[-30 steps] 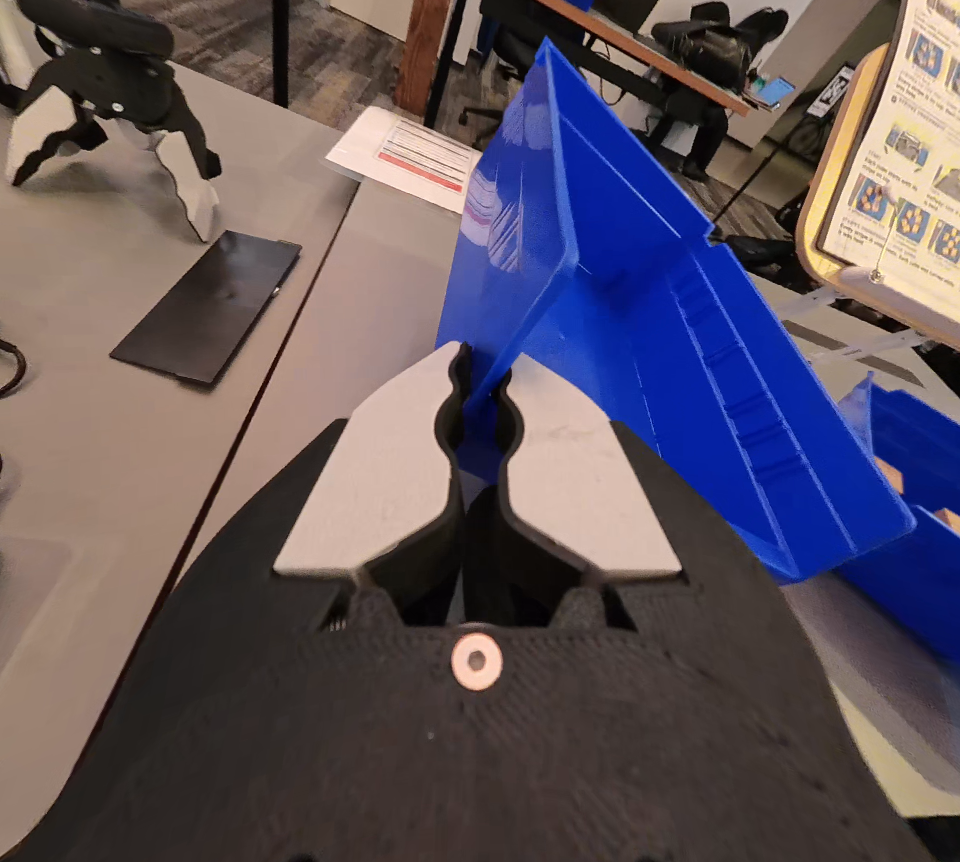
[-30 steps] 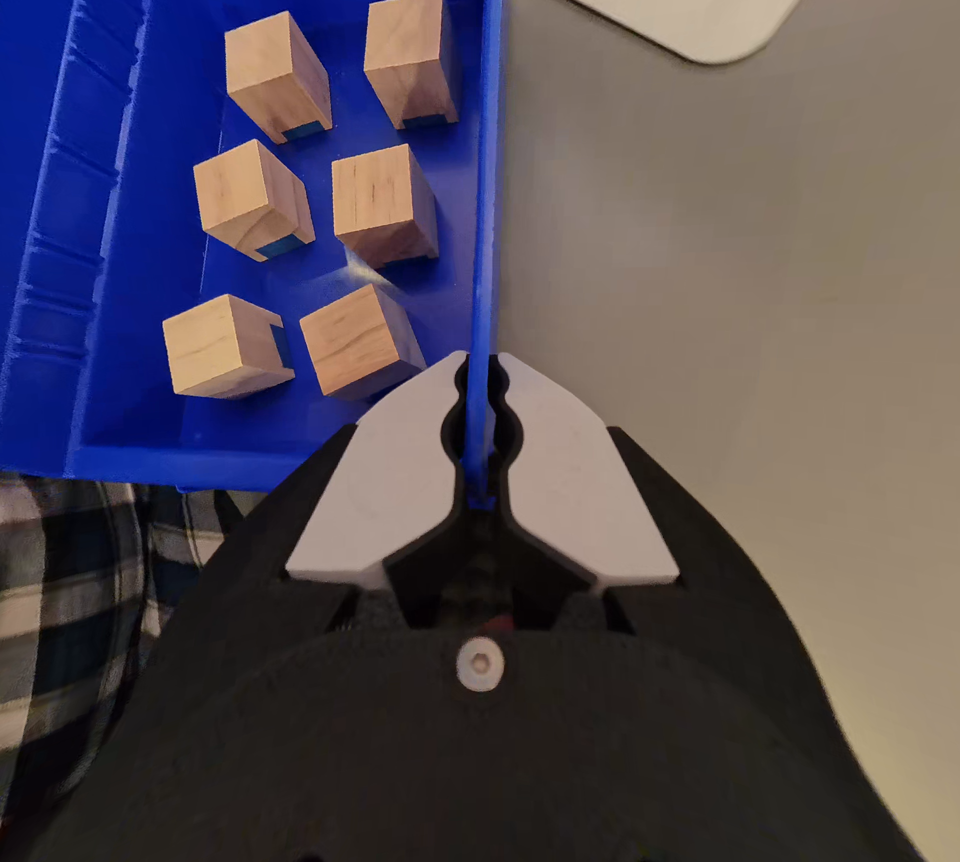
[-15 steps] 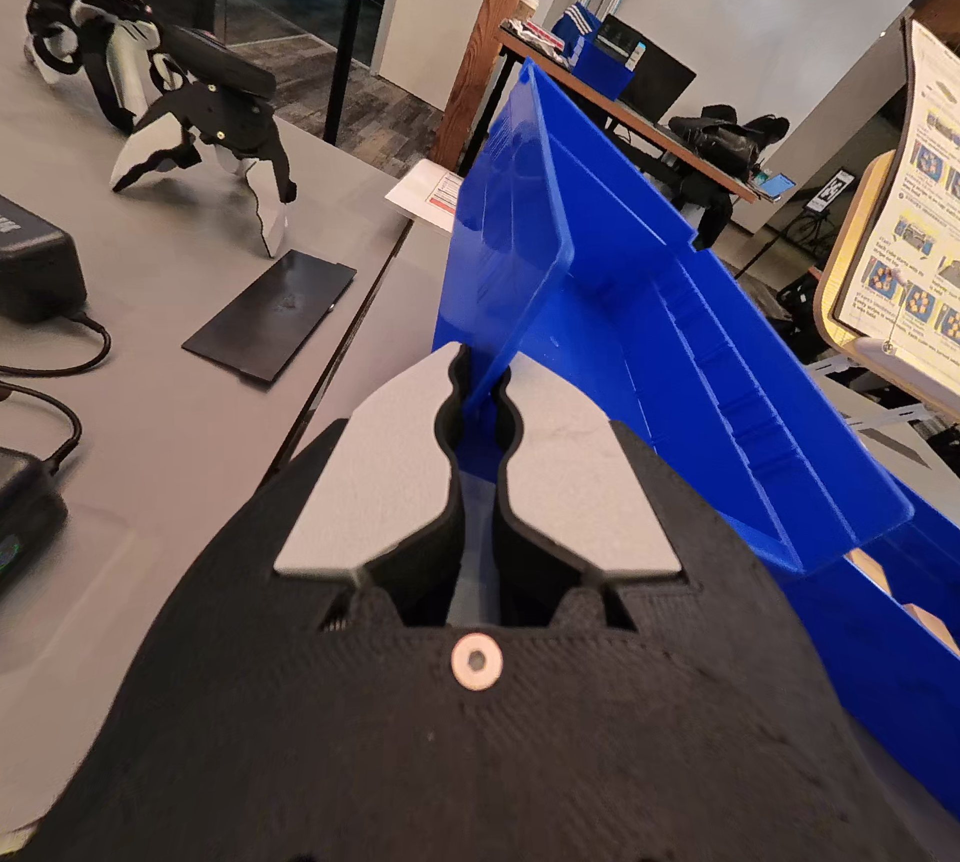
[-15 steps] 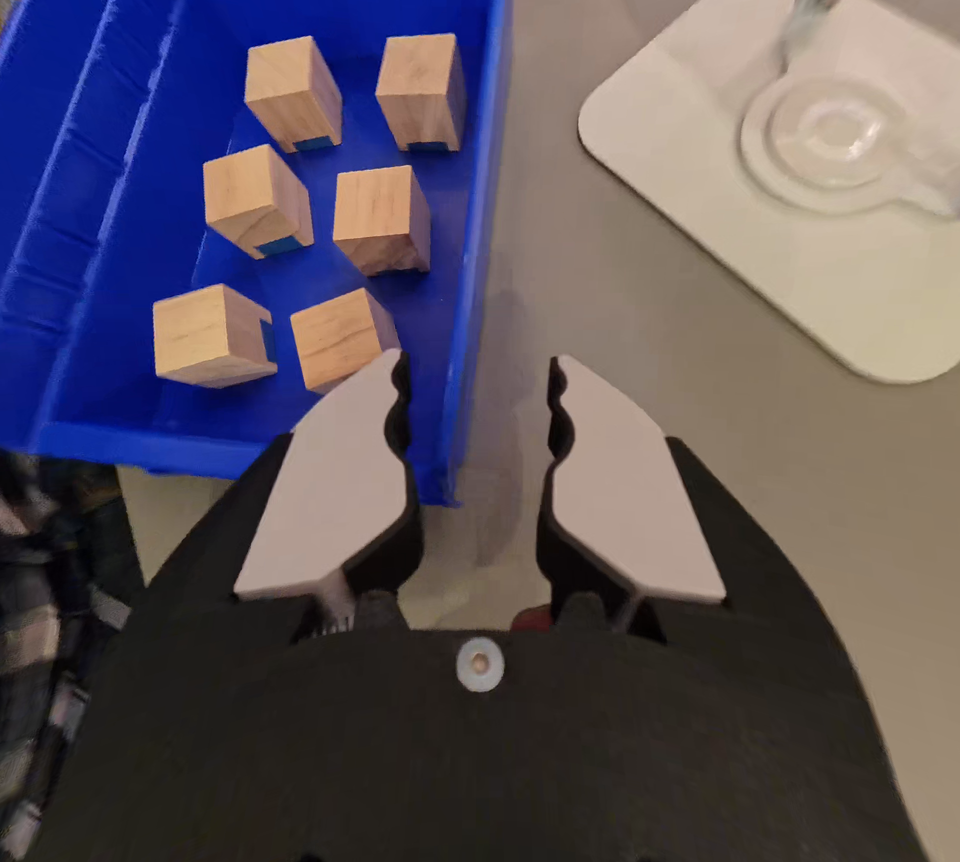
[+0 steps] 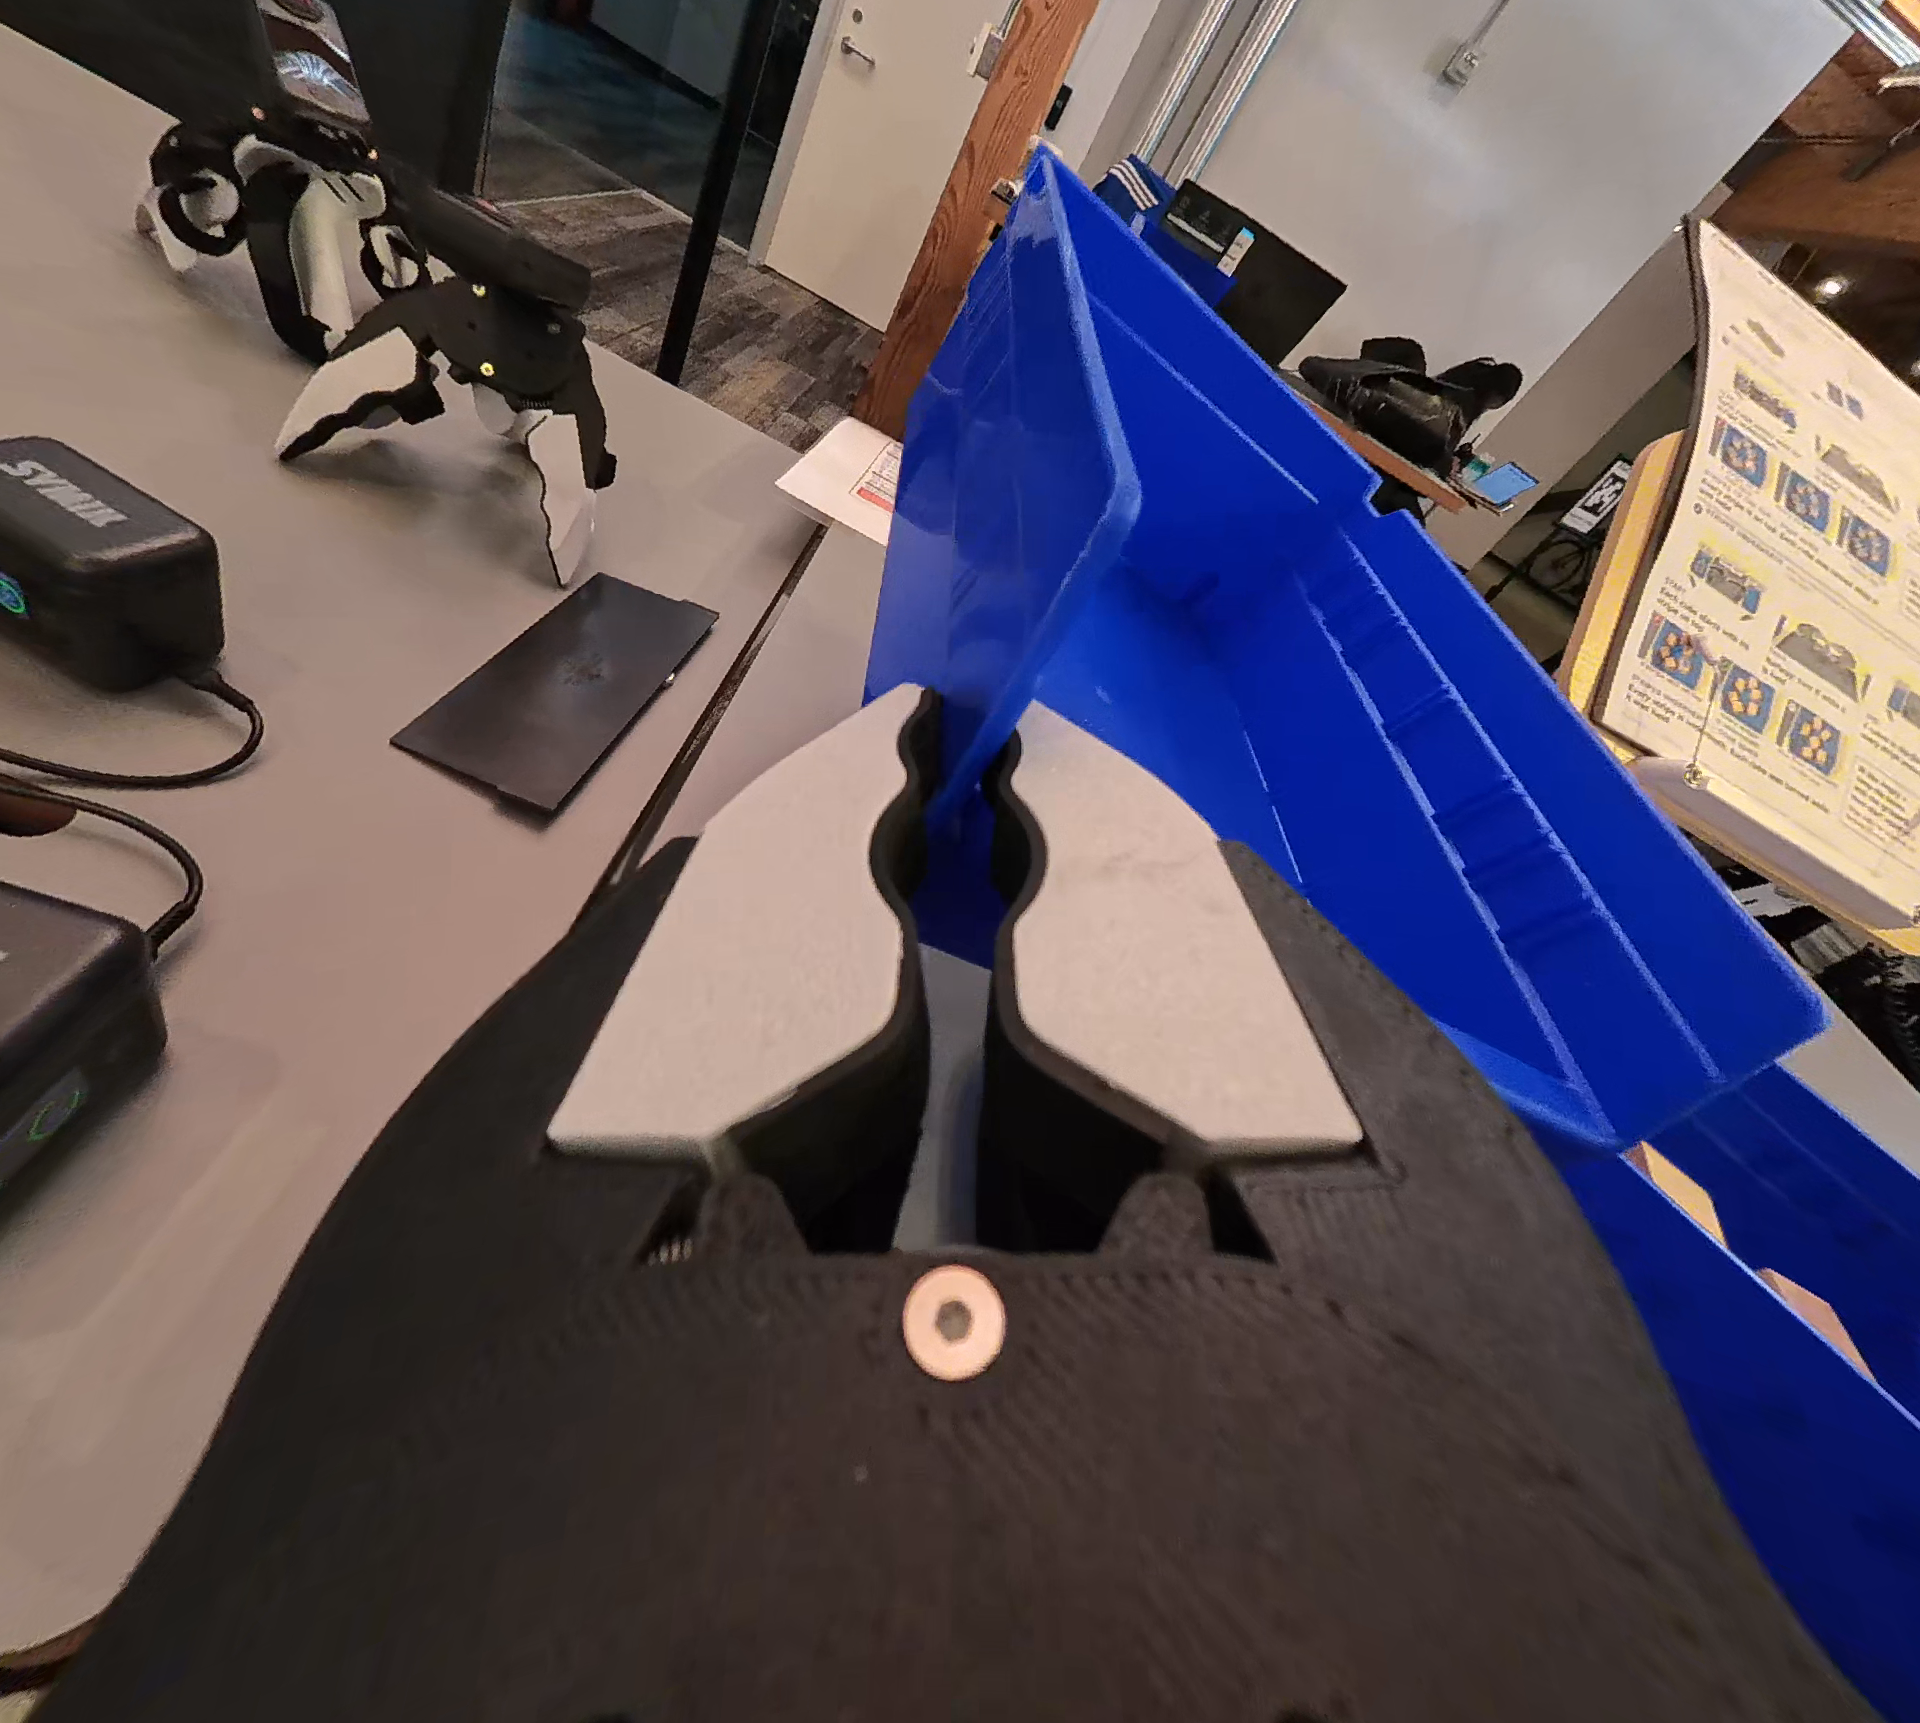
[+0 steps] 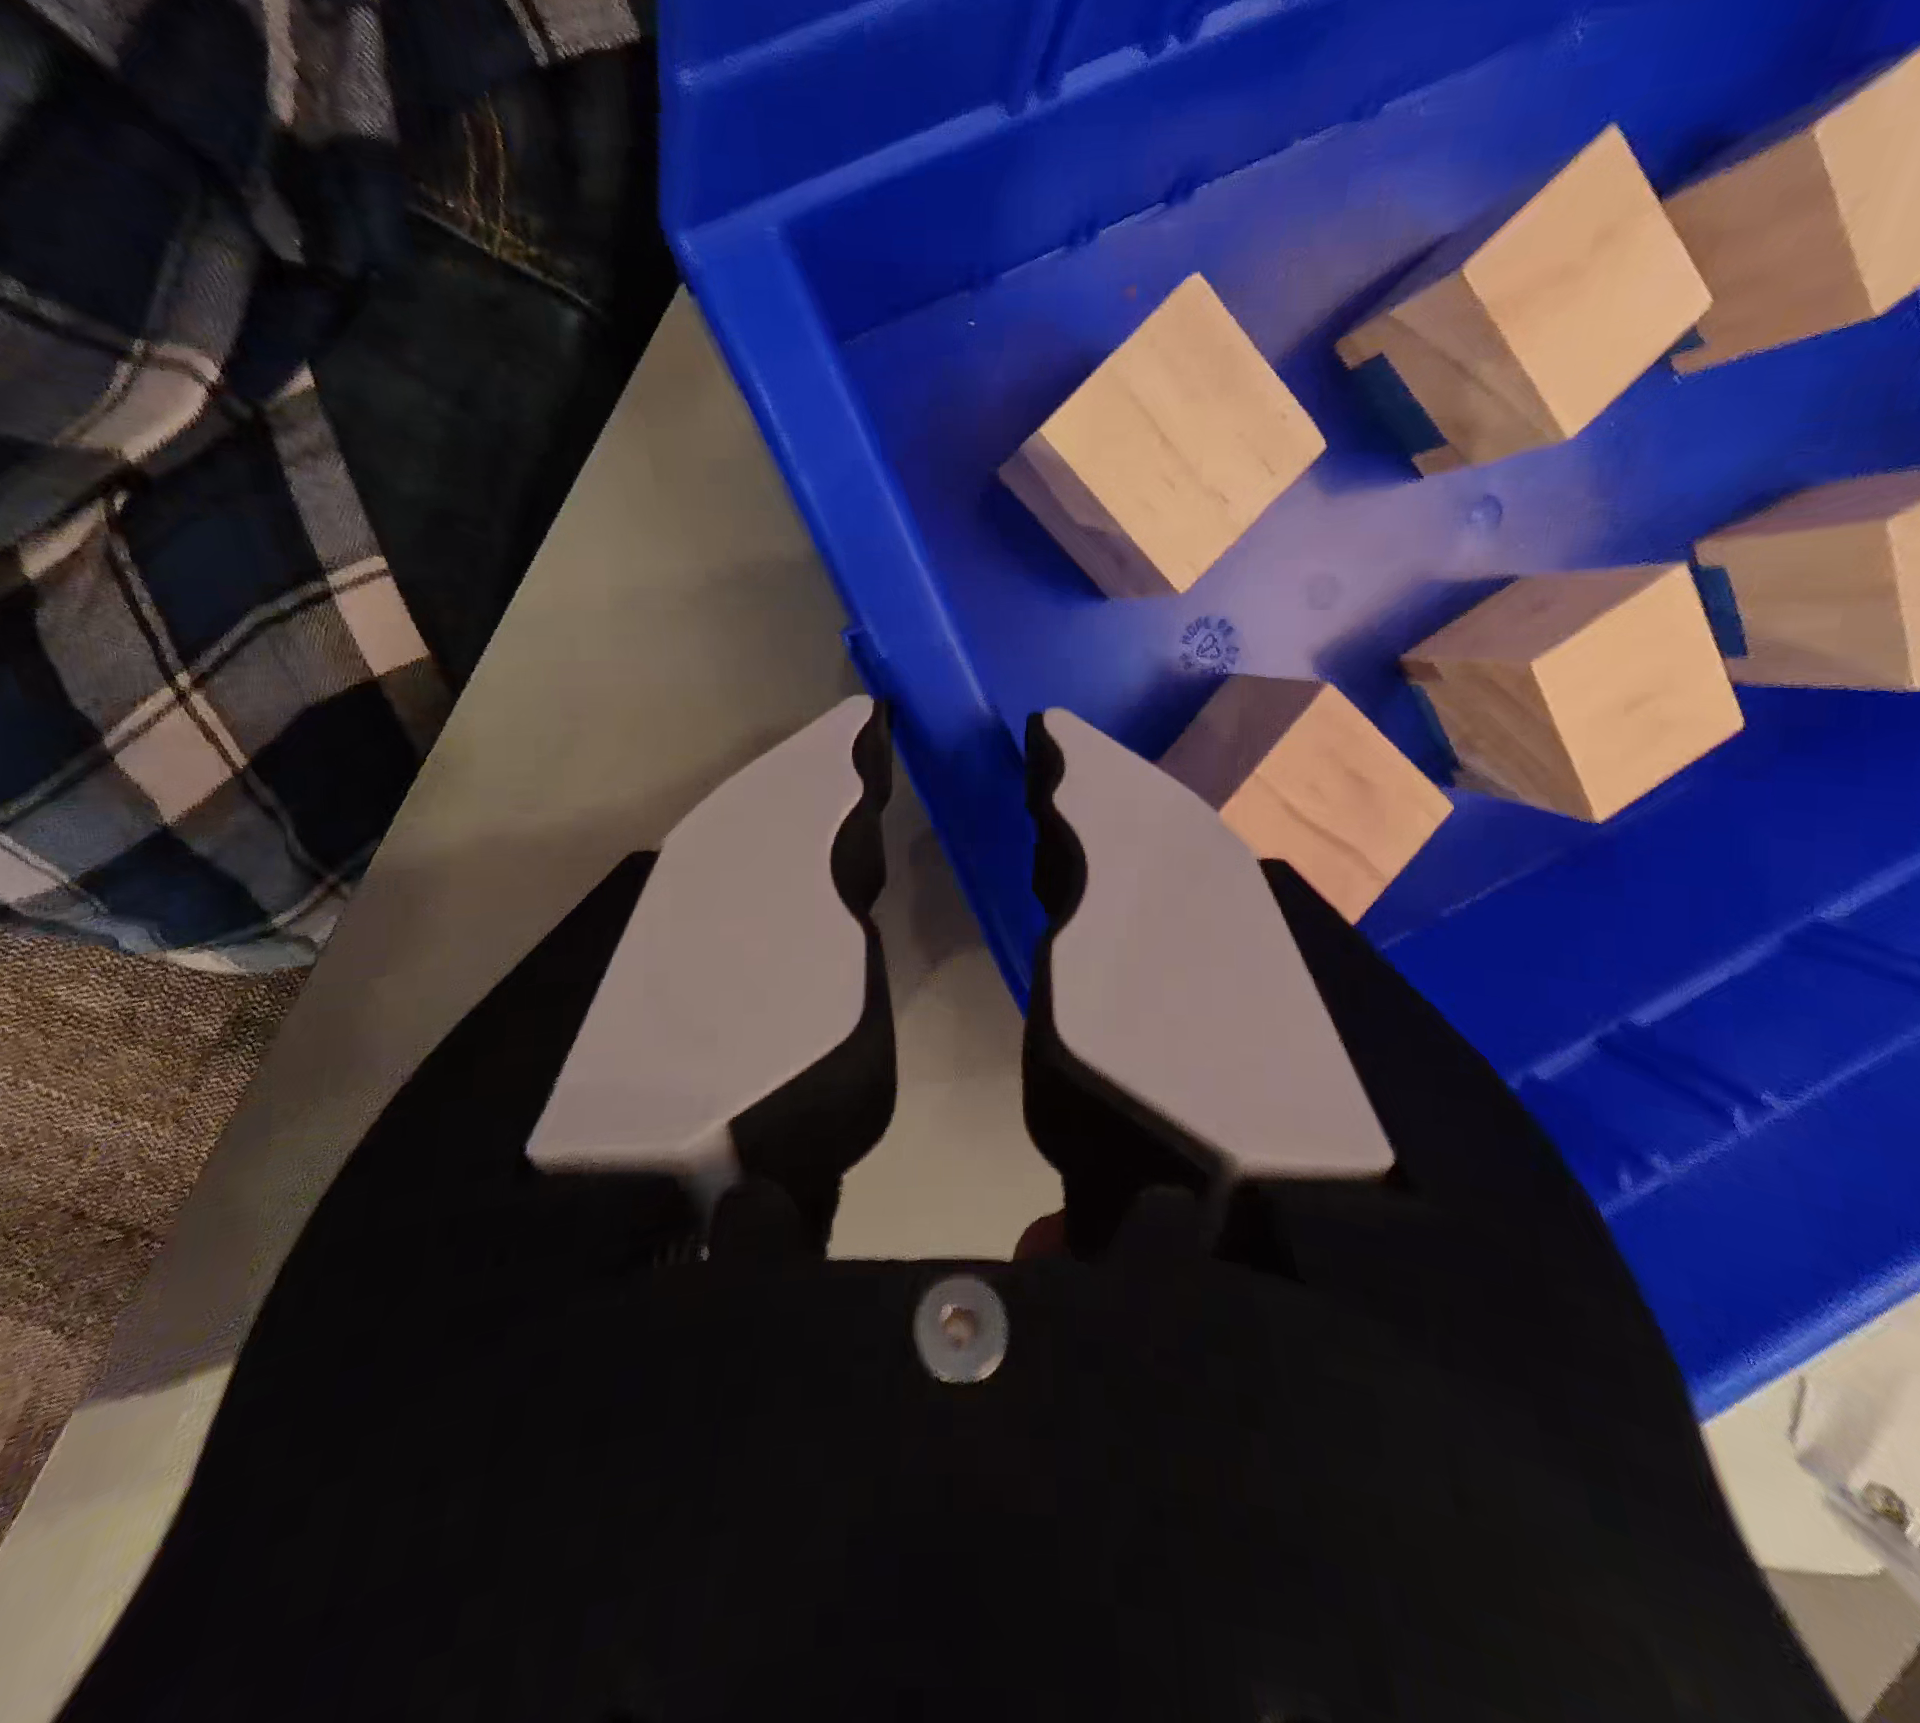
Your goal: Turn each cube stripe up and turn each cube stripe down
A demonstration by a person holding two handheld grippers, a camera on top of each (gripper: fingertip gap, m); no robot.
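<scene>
My left gripper (image 5: 961, 738) is shut on the side wall (image 5: 1039, 530) of an empty blue bin (image 5: 1455, 790) and holds it tilted above the grey table (image 5: 364, 842). A second blue bin (image 5: 1766, 1361) lies below it at the right. In the right wrist view that bin (image 6: 1351, 11) holds several wooden cubes (image 6: 1164, 437), plain faces up, with blue stripes (image 6: 1392, 406) showing low on some sides. My right gripper (image 6: 958, 728) is open and astride this bin's wall (image 6: 831, 478). The wall crosses the gap at a slant, and the table shows between the wall and the left pad.
A spare gripper (image 5: 447, 364), a flat black plate (image 5: 556, 697) and black boxes with cables (image 5: 94, 572) lie on the left of the table. An instruction sheet on a stand (image 5: 1808, 582) is at the right. A person's plaid shirt (image 6: 208, 323) is past the table edge.
My right gripper let go of the cube bin's long wall, opened, swung round to another wall near the person and narrowed its jaws around it. My left gripper kept its grip and raised the empty bin.
</scene>
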